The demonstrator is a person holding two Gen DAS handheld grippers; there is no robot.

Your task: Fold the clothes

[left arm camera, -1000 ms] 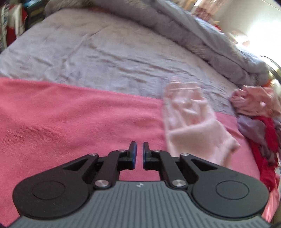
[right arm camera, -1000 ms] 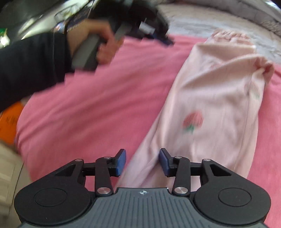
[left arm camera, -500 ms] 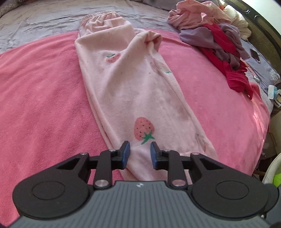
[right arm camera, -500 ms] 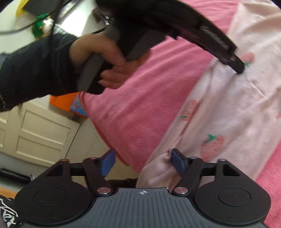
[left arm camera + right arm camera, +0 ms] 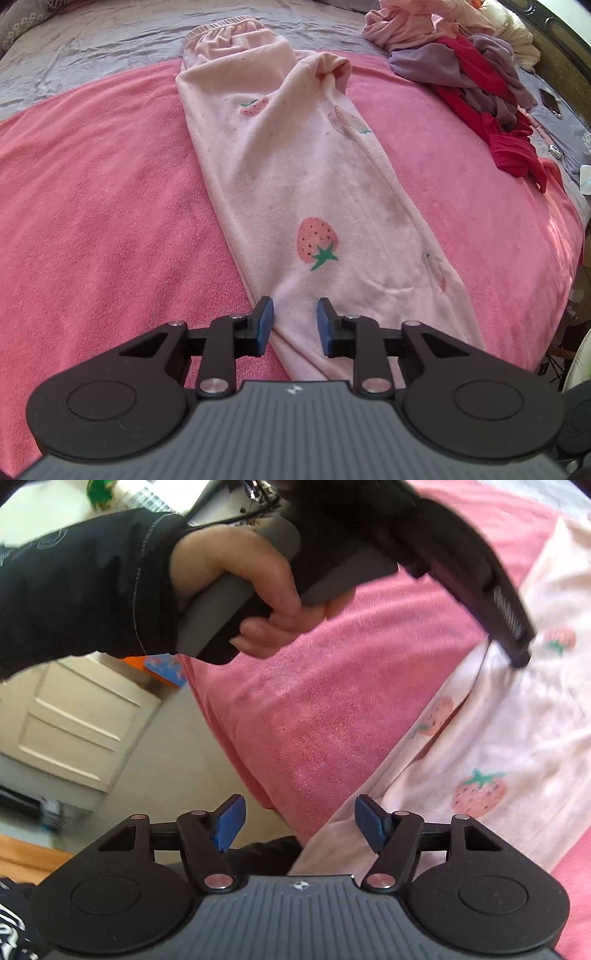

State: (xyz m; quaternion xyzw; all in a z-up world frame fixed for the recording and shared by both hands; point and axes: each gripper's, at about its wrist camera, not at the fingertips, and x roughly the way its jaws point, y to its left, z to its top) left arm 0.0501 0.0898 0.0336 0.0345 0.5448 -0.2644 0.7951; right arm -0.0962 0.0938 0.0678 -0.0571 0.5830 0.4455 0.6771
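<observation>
Pale pink trousers with strawberry prints lie lengthwise on a pink blanket, waistband at the far end. My left gripper is open just above the near leg end, with the cloth showing between its blue pads, which do not press it. In the right wrist view a hand holds that left gripper down on the trousers. My right gripper hovers at the bed's edge with its jaws closing. The trouser hem lies under the gap, ungripped.
A heap of pink, purple and red clothes sits at the far right of the bed, a phone beside it. Grey sheet covers the far part. Past the bed edge are floor and a cream cabinet door.
The left gripper swung from the bare blanket over to the trousers' leg end and opened. The right gripper drew back to the bed edge and its jaws widened, then narrowed a little.
</observation>
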